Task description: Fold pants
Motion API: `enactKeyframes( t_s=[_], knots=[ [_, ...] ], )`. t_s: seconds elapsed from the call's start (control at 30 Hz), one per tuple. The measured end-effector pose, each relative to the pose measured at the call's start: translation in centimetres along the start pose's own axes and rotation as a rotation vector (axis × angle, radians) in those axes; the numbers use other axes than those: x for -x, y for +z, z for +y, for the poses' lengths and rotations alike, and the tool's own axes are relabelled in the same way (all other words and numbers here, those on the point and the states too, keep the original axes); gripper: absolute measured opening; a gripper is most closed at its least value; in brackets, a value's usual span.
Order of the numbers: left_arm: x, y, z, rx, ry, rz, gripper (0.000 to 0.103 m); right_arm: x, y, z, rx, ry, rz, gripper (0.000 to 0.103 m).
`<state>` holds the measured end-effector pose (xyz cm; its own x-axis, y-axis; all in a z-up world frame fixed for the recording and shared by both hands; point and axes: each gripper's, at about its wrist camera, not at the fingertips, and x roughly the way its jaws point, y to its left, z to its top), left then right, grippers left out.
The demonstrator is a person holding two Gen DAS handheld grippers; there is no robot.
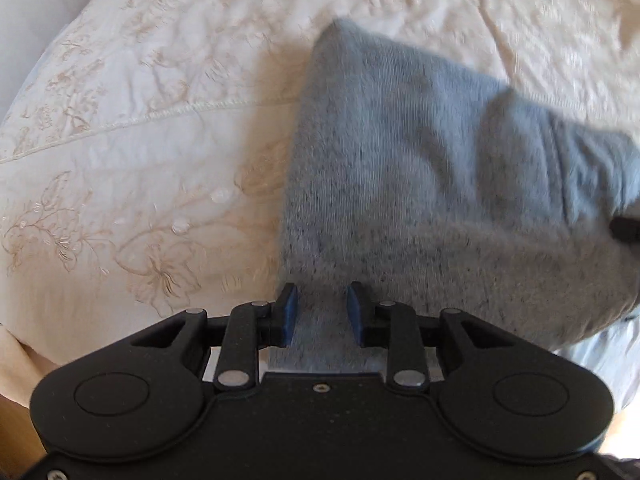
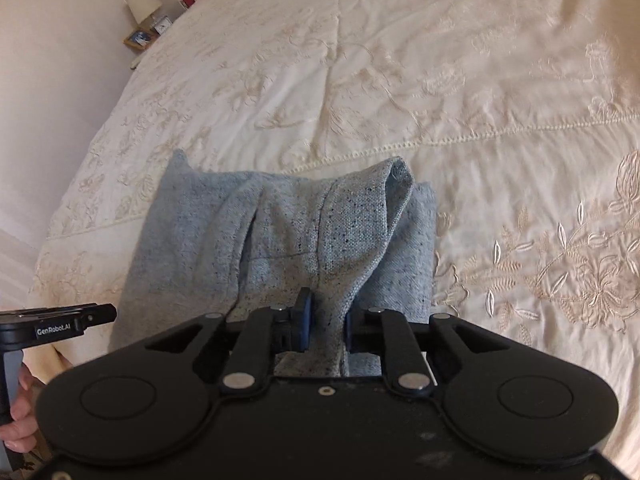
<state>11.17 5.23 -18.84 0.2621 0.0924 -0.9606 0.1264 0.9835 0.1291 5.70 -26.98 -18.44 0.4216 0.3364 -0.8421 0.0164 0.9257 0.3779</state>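
The grey-blue speckled pants (image 1: 420,184) lie partly folded on the cream embroidered bedspread (image 1: 140,140). In the left wrist view my left gripper (image 1: 322,310) has its blue pads a little apart with a strip of the pants' near edge running between them. In the right wrist view the pants (image 2: 288,240) show a lifted fold with a seam, and my right gripper (image 2: 326,320) is shut on a bunched part of that fold, held above the lower layers. The left gripper's body (image 2: 60,324) shows at the far left edge.
The bedspread (image 2: 460,100) stretches wide beyond and to the right of the pants. A nightstand with a lamp (image 2: 144,6), a framed picture and small items stands by the wall at the far left. The bed's edge runs close in front of the grippers.
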Motion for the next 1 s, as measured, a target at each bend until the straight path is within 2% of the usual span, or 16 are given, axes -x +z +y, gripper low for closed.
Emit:
enactKeyframes(
  t_s=[0.07, 0.13, 0.2, 0.27, 0.3, 0.37, 0.43, 0.5, 0.6, 0.7, 0.77, 0.87, 1.0],
  knots=[
    [-0.5, -0.3, -0.5, -0.054, 0.072, 0.032, 0.040, -0.3, -0.2, -0.2, 0.007, -0.016, 0.005, 0.029],
    [1.0, -0.2, -0.1, -0.036, 0.069, -0.007, 0.039, 0.2, -0.2, -0.7, -0.022, -0.011, 0.008, 0.031],
    [3.0, 0.5, 0.2, -0.004, 0.058, -0.067, 0.039, 1.7, -0.2, -0.5, -0.011, -0.065, -0.025, 0.030],
    [4.7, 1.9, -0.3, 0.009, 0.028, -0.146, 0.039, 3.1, -0.1, 0.1, 0.041, -0.133, -0.092, 0.032],
    [5.0, 2.6, -0.7, 0.001, 0.017, -0.167, 0.039, 3.8, 0.1, 0.4, 0.075, -0.132, -0.139, 0.032],
    [4.7, 5.1, -2.2, -0.047, -0.013, -0.191, 0.039, 4.0, 0.8, 1.2, 0.130, -0.118, -0.184, 0.032],
    [3.7, 7.0, -3.6, -0.098, -0.027, -0.215, 0.042, 2.9, 1.8, 2.0, 0.177, -0.108, -0.180, 0.032],
    [2.0, 9.0, -4.9, -0.139, 0.016, -0.231, 0.042, 1.4, 2.7, 2.6, 0.222, -0.114, -0.178, 0.032],
    [-1.6, 12.0, -5.1, -0.113, 0.058, -0.174, 0.043, -1.0, 3.4, 3.1, 0.288, -0.166, -0.159, 0.031],
    [-4.6, 14.1, -3.8, -0.028, 0.034, -0.084, 0.044, -3.2, 3.7, 2.9, 0.342, -0.222, -0.115, 0.033],
    [-5.4, 14.9, -3.3, 0.017, 0.019, -0.073, 0.044, -3.8, 3.5, 2.6, 0.367, -0.228, -0.107, 0.038],
    [-6.0, 15.6, -4.1, -0.019, 0.051, -0.059, 0.044, -4.8, 3.3, 1.8, 0.342, -0.226, -0.089, 0.040],
    [-5.0, 15.1, -4.9, -0.087, 0.084, -0.088, 0.044, -5.2, 3.1, 0.9, 0.291, -0.216, -0.105, 0.043]
  ],
)
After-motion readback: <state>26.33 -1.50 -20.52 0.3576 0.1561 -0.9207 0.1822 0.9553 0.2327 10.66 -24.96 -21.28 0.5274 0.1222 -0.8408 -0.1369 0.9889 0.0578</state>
